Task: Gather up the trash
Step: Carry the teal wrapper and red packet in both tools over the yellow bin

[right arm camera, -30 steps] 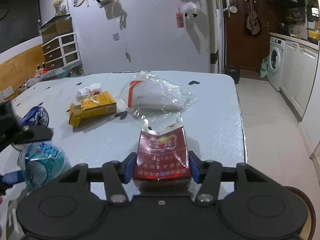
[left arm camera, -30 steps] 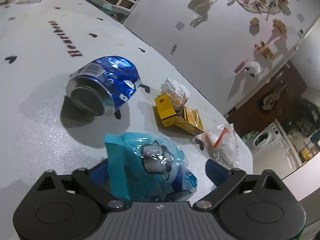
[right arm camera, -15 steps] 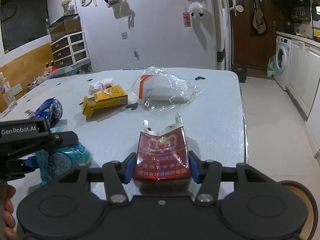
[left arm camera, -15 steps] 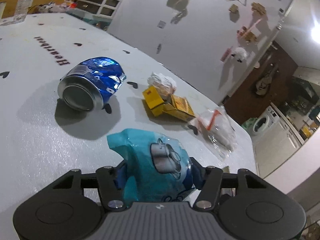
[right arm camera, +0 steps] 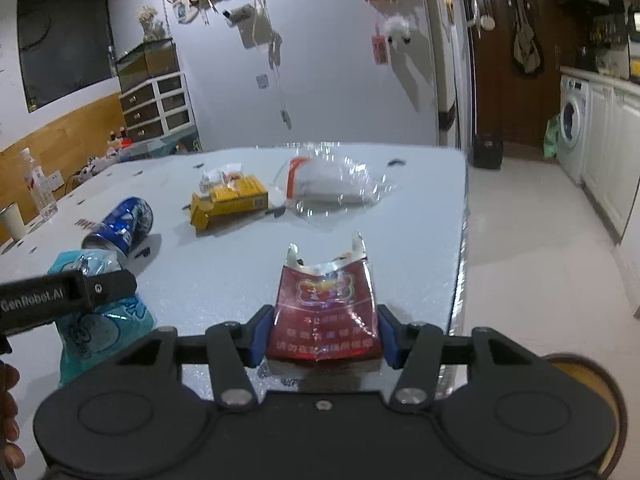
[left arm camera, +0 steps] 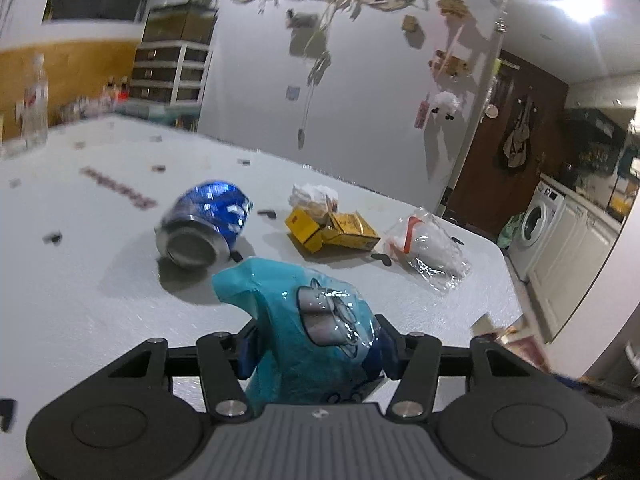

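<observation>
Can (right arm camera: 120, 227) lies left on the table (right arm camera: 420, 216), box (right arm camera: 230, 202) in the middle, bag (right arm camera: 332, 182) right of it.

Both wrist views: low, tabletop-facing (left arm camera: 80, 280)

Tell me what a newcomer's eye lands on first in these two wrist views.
First, the trash caught in each tool: the left gripper, whose jaws have just been closing, clamps a crinkled teal wrapper, and the right gripper clamps a torn red packet. Beyond them on the white table lie a dented blue can on its side, a yellow box near the middle, and a clear plastic bag toward the far corner.
</observation>
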